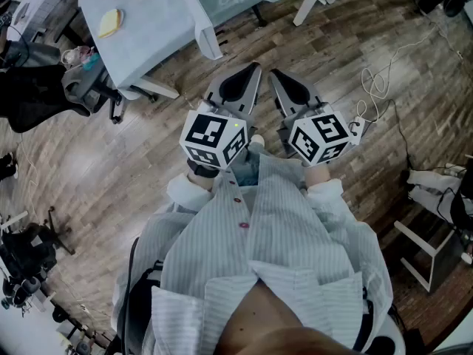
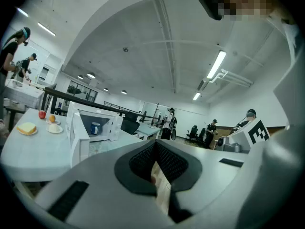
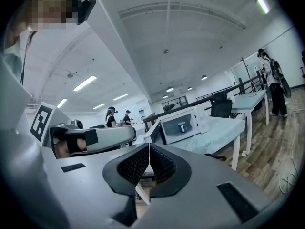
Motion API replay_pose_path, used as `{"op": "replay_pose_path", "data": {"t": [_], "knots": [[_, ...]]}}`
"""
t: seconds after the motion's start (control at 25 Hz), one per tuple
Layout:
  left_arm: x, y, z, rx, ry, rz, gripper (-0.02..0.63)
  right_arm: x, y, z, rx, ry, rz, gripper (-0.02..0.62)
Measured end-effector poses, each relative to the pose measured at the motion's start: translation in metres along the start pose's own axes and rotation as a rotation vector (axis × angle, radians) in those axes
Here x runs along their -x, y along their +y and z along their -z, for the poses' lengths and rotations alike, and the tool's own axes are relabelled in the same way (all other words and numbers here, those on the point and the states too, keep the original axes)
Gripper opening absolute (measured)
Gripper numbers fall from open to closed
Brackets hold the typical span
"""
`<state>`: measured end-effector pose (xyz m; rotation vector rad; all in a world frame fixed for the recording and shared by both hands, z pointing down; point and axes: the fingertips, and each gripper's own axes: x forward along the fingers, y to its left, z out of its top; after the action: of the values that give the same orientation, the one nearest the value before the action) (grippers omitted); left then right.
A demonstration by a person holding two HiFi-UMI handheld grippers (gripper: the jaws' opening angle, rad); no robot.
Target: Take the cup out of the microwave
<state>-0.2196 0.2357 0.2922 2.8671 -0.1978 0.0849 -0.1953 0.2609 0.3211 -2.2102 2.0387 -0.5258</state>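
A white microwave (image 2: 90, 123) stands on a table with its door (image 2: 76, 137) swung open. A blue cup (image 2: 95, 128) sits inside it. The right gripper view shows the same microwave (image 3: 183, 124) and cup (image 3: 182, 127) farther off. I hold both grippers close to my chest, pointing forward, well short of the table. My left gripper (image 1: 256, 66) is shut with nothing in it, its tips meeting (image 2: 156, 144). My right gripper (image 1: 272, 72) is shut and empty too (image 3: 149, 147).
A table (image 1: 159, 39) with a pale cloth carries bread (image 2: 27, 128), fruit (image 2: 42, 114) and a small plate (image 2: 54, 128). On the wooden floor lie cables (image 1: 384, 80); a black chair (image 1: 44, 95) stands left, a white frame (image 1: 425, 261) right. People stand in the background (image 2: 169, 123).
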Motion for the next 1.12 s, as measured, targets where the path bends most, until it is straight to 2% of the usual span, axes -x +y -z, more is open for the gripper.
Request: {"op": "replay_pose_path", "data": {"t": [0.76,1.12], "knots": [[-0.018,-0.025,0.001,-0.039,-0.028,-0.038,0.009,0.023,-0.018,-0.01,0.036,-0.036,-0.029,0.035],[-0.033,-0.026,0.003,-0.04,-0.022,-0.058,0.009,0.023,-0.036,-0.015,0.005,-0.043,-0.029,0.035]]}}
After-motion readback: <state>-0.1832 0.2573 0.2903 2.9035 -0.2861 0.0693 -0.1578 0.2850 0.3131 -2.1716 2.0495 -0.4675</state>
